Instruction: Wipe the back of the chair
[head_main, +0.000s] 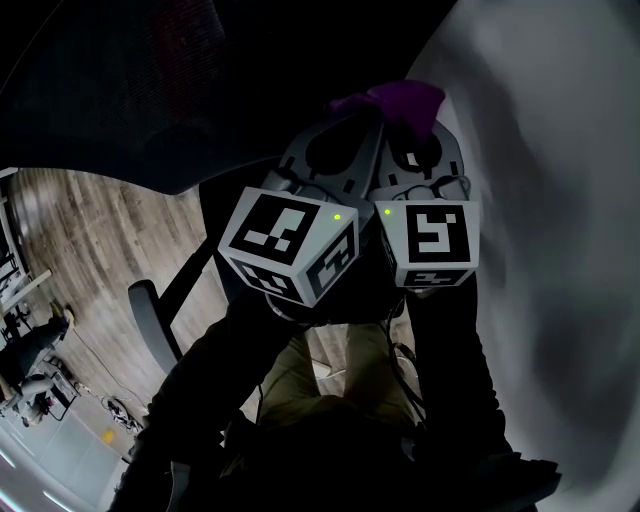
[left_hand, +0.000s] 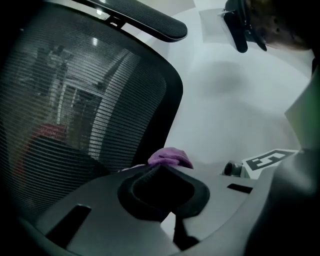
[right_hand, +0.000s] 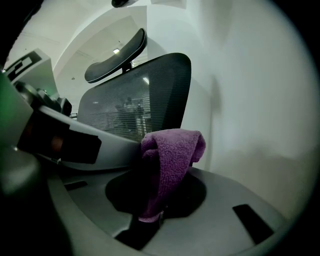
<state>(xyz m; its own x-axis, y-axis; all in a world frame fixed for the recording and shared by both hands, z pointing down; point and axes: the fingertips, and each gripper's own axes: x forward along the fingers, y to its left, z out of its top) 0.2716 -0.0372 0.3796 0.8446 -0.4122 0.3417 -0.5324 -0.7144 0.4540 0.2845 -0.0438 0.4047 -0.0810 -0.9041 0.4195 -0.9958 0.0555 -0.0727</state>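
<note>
Nearest in the head view are the person's olive trouser legs (head_main: 320, 370), with both dark-sleeved arms reaching up and away from them. The two grey plastic grippers are held side by side, their marker cubes almost touching. The left gripper (left_hand: 162, 175) has its jaws drawn together, and nothing shows between them in its own view. The right gripper (right_hand: 152, 210) is clamped on a folded purple terry cloth (right_hand: 172, 160), which stands up out of the jaws and flops over at the top. From the left gripper view that cloth peeks out just past the left gripper's tips. Beyond the cloth rises the black mesh back of the office chair (right_hand: 145, 95), tilted, with a solid dark frame round it. The cloth sits close in front of the frame's lower right edge, but no view shows whether it touches. Above the back is the chair's curved black padded headrest (right_hand: 115, 60). Pale wood-plank floor (head_main: 90, 240) lies to the left, and a plain white wall (right_hand: 250, 100) stands behind the chair.
</note>
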